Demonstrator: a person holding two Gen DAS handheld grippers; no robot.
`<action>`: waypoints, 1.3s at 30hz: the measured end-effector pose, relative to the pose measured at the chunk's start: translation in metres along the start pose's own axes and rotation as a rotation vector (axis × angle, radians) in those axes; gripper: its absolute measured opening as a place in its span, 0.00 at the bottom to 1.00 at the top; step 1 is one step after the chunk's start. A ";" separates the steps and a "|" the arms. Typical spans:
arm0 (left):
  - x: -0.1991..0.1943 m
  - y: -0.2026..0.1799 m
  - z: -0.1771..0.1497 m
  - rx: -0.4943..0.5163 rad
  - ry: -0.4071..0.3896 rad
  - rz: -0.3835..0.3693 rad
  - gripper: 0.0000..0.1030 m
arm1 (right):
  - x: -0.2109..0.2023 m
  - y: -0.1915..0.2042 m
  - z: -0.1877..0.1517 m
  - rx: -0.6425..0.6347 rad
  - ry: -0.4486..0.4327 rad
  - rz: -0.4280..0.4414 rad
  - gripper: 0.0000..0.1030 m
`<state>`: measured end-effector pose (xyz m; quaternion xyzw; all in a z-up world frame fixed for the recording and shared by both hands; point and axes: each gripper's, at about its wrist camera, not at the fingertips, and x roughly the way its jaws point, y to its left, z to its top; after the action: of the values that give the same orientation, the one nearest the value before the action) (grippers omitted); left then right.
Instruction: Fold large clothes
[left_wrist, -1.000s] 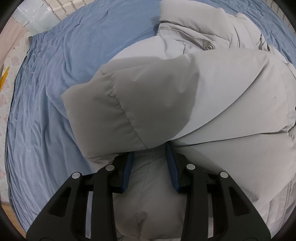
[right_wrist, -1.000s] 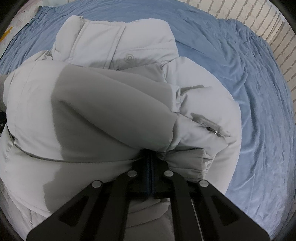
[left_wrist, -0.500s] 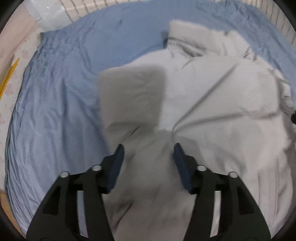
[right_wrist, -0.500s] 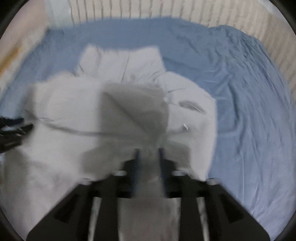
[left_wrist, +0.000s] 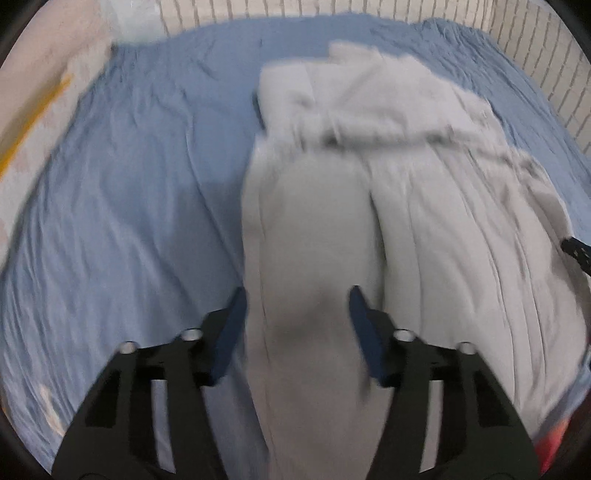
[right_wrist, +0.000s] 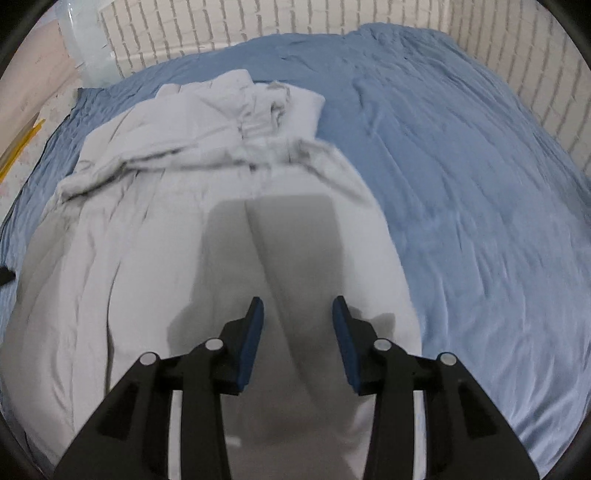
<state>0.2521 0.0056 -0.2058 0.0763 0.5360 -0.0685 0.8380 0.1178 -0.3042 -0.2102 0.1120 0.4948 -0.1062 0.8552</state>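
A light grey puffer jacket (left_wrist: 424, 206) lies folded on the blue bed sheet (left_wrist: 129, 206), collar end at the far side. It also shows in the right wrist view (right_wrist: 177, 229). My left gripper (left_wrist: 297, 306) is open and empty above the jacket's left part, blue pads spread wide. My right gripper (right_wrist: 297, 314) is open and empty above the jacket's right part. The right gripper's tip shows at the right edge of the left wrist view (left_wrist: 576, 251). Both views are motion-blurred.
The blue sheet (right_wrist: 461, 184) covers the bed all around the jacket. A white brick wall (right_wrist: 258, 29) runs along the far side and right. A pale floor with a yellow stick (right_wrist: 18, 147) lies to the left. A clear plastic container (right_wrist: 92, 55) stands at the far left corner.
My right gripper let go of the jacket fold and opened; the left opened wider. Both pulled up and back, and the jacket now lies flatter on the bed.
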 end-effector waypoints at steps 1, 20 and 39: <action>0.001 0.002 -0.015 -0.015 0.030 -0.002 0.41 | -0.002 -0.001 -0.005 0.002 0.002 -0.003 0.39; 0.019 -0.007 -0.051 -0.139 0.102 0.033 0.20 | 0.018 0.002 -0.019 -0.037 0.063 -0.020 0.37; -0.302 -0.110 -0.134 -0.145 -0.683 0.093 0.96 | -0.125 -0.002 -0.038 -0.087 -0.230 0.031 0.44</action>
<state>-0.0144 -0.0649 0.0071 0.0136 0.2241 -0.0134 0.9744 0.0255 -0.2859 -0.1200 0.0696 0.3956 -0.0836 0.9120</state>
